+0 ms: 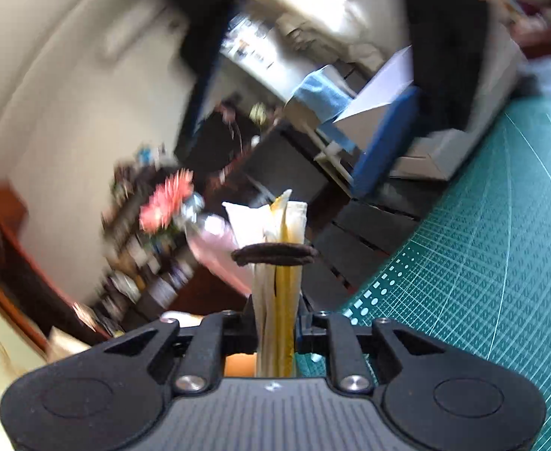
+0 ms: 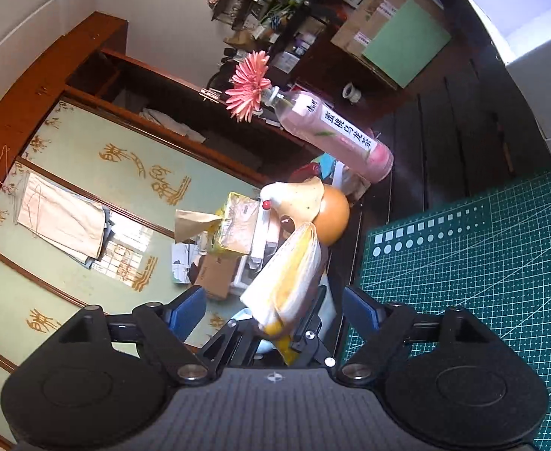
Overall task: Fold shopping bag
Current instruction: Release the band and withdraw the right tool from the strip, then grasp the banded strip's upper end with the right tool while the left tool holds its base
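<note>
Folding looks nearly done, judging by the tight bundle. Bag (image 1: 278,282) rolled up thin, white and yellow, with a dark hair band (image 1: 274,255) wrapped round it near the far end. Held up in the air, off the green mat (image 1: 482,263) at 3 o'clock.

Left gripper (image 1: 275,323) squeezed nearly shut on the bag, pinching it close below the band. Bag sticking out toward 12 o'clock.

Right gripper (image 2: 275,308) open wide, blue pads (image 2: 187,310) well apart, gripping nothing. Bag (image 2: 288,274) seen in the gap between them, pointing toward 1 o'clock. Touching a pad or not: cannot tell.

Next, probably: lay the bundle down on the mat and let go gently, so the band stays on.
</note>
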Available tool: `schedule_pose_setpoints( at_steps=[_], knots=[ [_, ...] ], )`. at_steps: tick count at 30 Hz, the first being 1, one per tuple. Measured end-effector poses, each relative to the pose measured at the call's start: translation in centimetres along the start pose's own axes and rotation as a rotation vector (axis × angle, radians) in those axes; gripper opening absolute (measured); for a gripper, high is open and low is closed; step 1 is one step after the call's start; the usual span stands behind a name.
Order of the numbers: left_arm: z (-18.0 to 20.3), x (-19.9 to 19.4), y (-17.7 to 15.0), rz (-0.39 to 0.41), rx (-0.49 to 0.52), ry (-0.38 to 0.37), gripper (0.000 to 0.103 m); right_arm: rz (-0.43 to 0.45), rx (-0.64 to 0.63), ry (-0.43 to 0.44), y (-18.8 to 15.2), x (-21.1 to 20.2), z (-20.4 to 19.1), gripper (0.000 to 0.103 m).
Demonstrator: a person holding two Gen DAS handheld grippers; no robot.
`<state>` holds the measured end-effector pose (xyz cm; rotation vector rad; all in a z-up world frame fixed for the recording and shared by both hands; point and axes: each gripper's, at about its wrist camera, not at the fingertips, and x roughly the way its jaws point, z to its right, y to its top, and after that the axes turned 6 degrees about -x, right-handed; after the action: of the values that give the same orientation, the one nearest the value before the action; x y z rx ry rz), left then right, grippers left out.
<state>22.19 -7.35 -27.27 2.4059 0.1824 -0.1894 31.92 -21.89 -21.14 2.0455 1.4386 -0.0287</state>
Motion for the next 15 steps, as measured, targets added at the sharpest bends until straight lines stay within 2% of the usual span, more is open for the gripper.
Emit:
schedule_pose_setpoints(
  at_steps=[2,4,5,6,9,11,15],
  knots=[
    [1.0,-0.6,-0.1,0.031,0.052,0.008,0.017,-0.009,-0.004,-0.026,0.0,0.3,0.0,0.077],
    [1.5,-0.9,-0.1,0.043,0.072,0.009,0.019,-0.017,-0.009,-0.052,-0.1,0.7,-0.1,0.059],
    [1.5,-0.8,-0.1,0.036,0.071,0.004,0.022,-0.021,-0.011,-0.065,-0.1,0.8,-0.1,0.037],
    [1.5,-0.7,-0.2,0.026,0.07,-0.002,0.024,-0.026,-0.013,-0.078,-0.1,1.0,-0.1,0.021],
    [1.6,-0.7,-0.4,0.03,0.088,0.007,0.026,-0.024,0.033,-0.088,-0.2,1.0,0.8,0.012],
    [1.8,-0.8,-0.7,0.03,0.112,0.008,0.03,-0.01,0.042,-0.087,0.1,0.6,1.1,0.012],
    [2.2,-0.5,-1.7,0.047,0.184,0.044,0.031,0.007,0.054,-0.076,0.9,-0.7,1.6,0.011]
  ],
)
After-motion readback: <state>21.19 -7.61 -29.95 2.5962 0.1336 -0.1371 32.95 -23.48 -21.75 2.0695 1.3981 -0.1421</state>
